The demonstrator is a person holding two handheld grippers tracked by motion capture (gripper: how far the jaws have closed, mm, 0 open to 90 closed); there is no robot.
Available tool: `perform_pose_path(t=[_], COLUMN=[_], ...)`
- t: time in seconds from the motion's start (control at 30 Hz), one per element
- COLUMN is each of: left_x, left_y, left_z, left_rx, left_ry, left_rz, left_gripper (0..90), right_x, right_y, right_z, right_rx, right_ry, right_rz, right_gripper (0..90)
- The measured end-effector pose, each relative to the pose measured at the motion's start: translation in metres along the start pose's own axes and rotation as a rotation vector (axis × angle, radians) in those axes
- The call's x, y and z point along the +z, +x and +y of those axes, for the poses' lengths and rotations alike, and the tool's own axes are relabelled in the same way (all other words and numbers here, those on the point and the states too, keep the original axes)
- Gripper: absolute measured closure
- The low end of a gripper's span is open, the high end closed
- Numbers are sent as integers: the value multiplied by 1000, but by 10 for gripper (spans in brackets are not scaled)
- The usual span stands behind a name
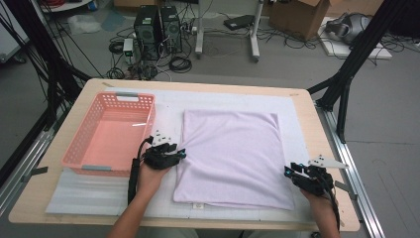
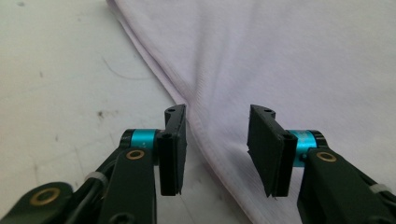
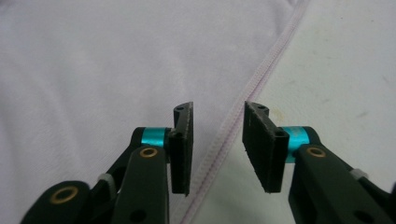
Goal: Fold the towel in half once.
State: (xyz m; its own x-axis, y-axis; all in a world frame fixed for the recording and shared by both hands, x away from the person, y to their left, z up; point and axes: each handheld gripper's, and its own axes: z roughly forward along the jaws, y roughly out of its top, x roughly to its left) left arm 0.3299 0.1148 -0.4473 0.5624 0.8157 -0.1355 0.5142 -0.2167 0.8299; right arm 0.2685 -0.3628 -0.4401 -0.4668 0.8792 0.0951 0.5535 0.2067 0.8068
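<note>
A pale lilac folded cloth (image 1: 230,153) lies flat on the white mat (image 1: 166,106) in the middle of the table. My left gripper (image 1: 181,152) sits at the cloth's left edge. In the left gripper view the cloth (image 2: 280,56) has its folded edge running down between the jaws of my left gripper (image 2: 217,149), which stand apart without pressing on it. My right gripper (image 1: 288,171) is at the cloth's right edge, near its front corner. In the right gripper view the stitched hem of the cloth (image 3: 93,70) passes between the separated jaws of my right gripper (image 3: 217,144).
A pink plastic basket (image 1: 74,146) stands on the left of the table, with nothing in it, close behind my left hand. The wooden table (image 1: 317,129) ends just right of my right gripper. Computers, cables and boxes lie on the floor beyond.
</note>
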Motion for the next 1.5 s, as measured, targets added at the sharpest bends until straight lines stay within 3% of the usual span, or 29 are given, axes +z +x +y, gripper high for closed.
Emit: perform_pose_path(t=[0.07, 0.13, 0.23, 0.3, 0.33, 0.4, 0.43, 0.57, 0.6, 0.63, 0.77, 0.93, 1.1, 1.33, 1.5], left_x=[-2, -4, -1, 2, 2, 1, 0, -2, -3, -4, -15, -29, -46, -77, -87], left_y=[0, -2, -6, -9, -11, -12, -10, -6, -7, -7, -7, -8, -18, -39, -53], left_z=[-5, -6, -6, -5, -4, -3, -4, -7, -7, -7, -13, -23, -36, -53, -65], left_rx=[-19, -12, 22, 57, 53, 51, 28, 6, 17, 17, -4, -23, -23, -10, -7], left_ry=[1, 7, 42, 73, 76, 76, 70, 44, 37, 29, -11, -54, -53, -69, -44], left_rz=[-33, -48, -54, -41, -27, 10, 22, 39, 38, 30, -31, -98, -129, -162, -174], left_gripper=[553, 555, 648, 783, 845, 865, 866, 861, 844, 765, 621, 546, 545, 615, 604], right_x=[8, 18, 28, 32, 32, 34, 34, 36, 35, 34, 22, 3, -11, -32, -44], right_y=[-1, -2, -2, -4, -4, -7, -7, -7, -6, -6, -4, 3, 16, 38, 51], right_z=[2, 5, 9, 13, 15, 16, 16, 15, 14, 14, 10, 3, -7, -22, -36], right_rx=[6, 3, -20, -8, -13, -5, 8, 7, 10, 16, 23, -5, -35, -66, -82], right_ry=[9, 34, 62, 74, 70, 51, 44, 43, 43, 39, 17, -7, -10, -8, 9], right_rz=[6, 9, 2, 2, -17, -52, -70, -93, -99, -96, -64, -24, 12, 43, 68], right_gripper=[662, 703, 851, 864, 867, 868, 868, 840, 787, 722, 683, 675, 661, 663, 663])
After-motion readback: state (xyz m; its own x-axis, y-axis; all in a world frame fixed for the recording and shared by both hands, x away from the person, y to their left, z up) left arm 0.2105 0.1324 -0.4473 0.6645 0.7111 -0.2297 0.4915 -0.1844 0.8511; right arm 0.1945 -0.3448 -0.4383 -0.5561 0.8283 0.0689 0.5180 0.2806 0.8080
